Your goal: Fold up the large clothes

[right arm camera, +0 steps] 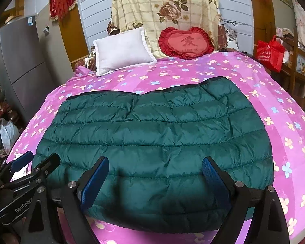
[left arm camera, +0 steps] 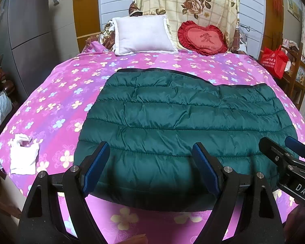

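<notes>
A dark green puffy jacket (left arm camera: 185, 134) lies folded flat in the middle of the bed, on a pink sheet w/ little flowers (left arm camera: 75, 93). It looks like a wide block now, w/ stitched rows going side to side and a thin dark edge at the far end. The left gripper (left arm camera: 150, 166) hangs over the near edge of the jacket, its two blue-padded tongs wide apart w/ nothing between them. The right gripper (right arm camera: 155, 178) is just beside it, also over the near edge of the jacket, tongs wide apart too & holding nothing. Can't tell if the tips touch the cloth. Past the far end of the jacket, up by the head of the bed, sit a white pillow (left arm camera: 143, 34) and a red heart pillow (left arm camera: 202, 37), side by side, w/ a yellow rose blanket (left arm camera: 189, 2) hung up behind them. Left of the jacket, near the sheet's edge, lies a crumpled white bag (left arm camera: 23, 156). Far off to the jacket's right, a red bag (left arm camera: 274, 61) hangs by a wood shelf. A grey fridge (left arm camera: 28, 32) stands off to the left.
</notes>
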The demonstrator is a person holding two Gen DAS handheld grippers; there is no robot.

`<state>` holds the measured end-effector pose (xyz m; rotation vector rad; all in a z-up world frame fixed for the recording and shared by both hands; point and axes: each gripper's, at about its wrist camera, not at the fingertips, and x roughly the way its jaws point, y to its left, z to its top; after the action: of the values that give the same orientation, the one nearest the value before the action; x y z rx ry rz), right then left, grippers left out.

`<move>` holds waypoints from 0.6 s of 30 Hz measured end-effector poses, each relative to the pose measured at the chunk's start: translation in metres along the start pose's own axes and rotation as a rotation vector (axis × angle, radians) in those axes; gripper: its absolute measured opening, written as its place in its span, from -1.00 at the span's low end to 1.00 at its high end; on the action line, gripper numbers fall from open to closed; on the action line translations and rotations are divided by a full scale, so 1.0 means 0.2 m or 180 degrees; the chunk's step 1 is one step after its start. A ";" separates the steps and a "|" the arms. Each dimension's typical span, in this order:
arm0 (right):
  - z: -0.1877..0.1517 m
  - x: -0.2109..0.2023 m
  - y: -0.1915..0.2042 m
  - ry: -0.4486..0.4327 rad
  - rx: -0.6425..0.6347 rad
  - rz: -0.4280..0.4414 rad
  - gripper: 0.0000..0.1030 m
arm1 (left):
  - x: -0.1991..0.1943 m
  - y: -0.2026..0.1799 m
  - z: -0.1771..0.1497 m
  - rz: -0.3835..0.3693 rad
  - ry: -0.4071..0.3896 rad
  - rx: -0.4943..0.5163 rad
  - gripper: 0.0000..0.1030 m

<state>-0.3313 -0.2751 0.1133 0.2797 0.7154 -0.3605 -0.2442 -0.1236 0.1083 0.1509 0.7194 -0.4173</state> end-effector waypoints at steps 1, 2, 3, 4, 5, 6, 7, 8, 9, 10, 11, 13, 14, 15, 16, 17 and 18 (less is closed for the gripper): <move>0.00 0.00 0.00 -0.0002 -0.0001 0.0001 0.77 | 0.00 0.00 0.00 0.0001 0.0000 0.0001 0.62; 0.00 0.00 0.00 -0.0004 -0.0005 -0.0001 0.77 | 0.00 0.00 0.00 -0.0001 0.0001 0.0001 0.62; 0.00 0.00 0.00 0.0000 -0.0002 -0.0003 0.77 | 0.00 0.00 0.00 0.0000 0.0003 0.0004 0.62; 0.00 0.00 0.00 0.0004 -0.0001 0.0001 0.77 | 0.00 0.00 0.00 0.0001 0.0002 0.0004 0.62; 0.00 0.00 0.00 0.0005 0.0001 0.0003 0.77 | 0.00 -0.01 -0.01 0.0002 0.0003 0.0001 0.62; 0.00 0.00 0.00 0.0004 0.0003 0.0003 0.77 | 0.00 -0.01 -0.01 0.0000 0.0005 -0.0003 0.62; 0.00 0.00 0.00 0.0004 0.0002 0.0004 0.77 | 0.00 0.00 -0.01 -0.0003 0.0007 -0.0005 0.62; 0.00 0.01 0.00 0.0006 0.0001 0.0005 0.77 | 0.00 0.00 -0.01 -0.0001 0.0004 -0.0003 0.62; 0.00 0.00 0.00 0.0006 -0.0004 0.0003 0.77 | 0.00 -0.01 -0.01 0.0002 0.0002 -0.0005 0.62; 0.00 0.00 0.00 0.0005 -0.0007 0.0002 0.77 | 0.00 -0.01 -0.01 0.0005 0.0004 -0.0005 0.62; 0.00 0.00 0.00 0.0005 -0.0011 -0.0002 0.77 | 0.00 -0.01 -0.01 0.0001 0.0008 -0.0002 0.62; 0.00 0.01 0.01 0.0008 -0.0021 -0.0003 0.77 | 0.00 -0.01 -0.01 -0.0005 0.0007 -0.0001 0.62; 0.00 0.01 0.01 0.0012 -0.0023 -0.0002 0.77 | 0.00 -0.01 -0.01 -0.0001 0.0007 0.0001 0.62; 0.00 0.01 0.01 0.0014 -0.0024 -0.0002 0.77 | 0.00 -0.01 -0.01 -0.0002 0.0011 0.0005 0.62; -0.01 0.01 0.01 0.0016 -0.0025 -0.0001 0.77 | 0.00 -0.01 -0.02 -0.0008 0.0014 0.0004 0.62; -0.01 0.01 0.01 0.0017 -0.0027 0.0002 0.77 | 0.00 -0.01 -0.02 -0.0008 0.0015 0.0002 0.62; -0.01 0.01 0.01 0.0016 -0.0027 0.0000 0.77 | 0.00 -0.02 -0.02 -0.0008 0.0014 0.0004 0.62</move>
<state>-0.3304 -0.2730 0.1118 0.2725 0.7217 -0.3568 -0.2477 -0.1253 0.1046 0.1520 0.7238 -0.4199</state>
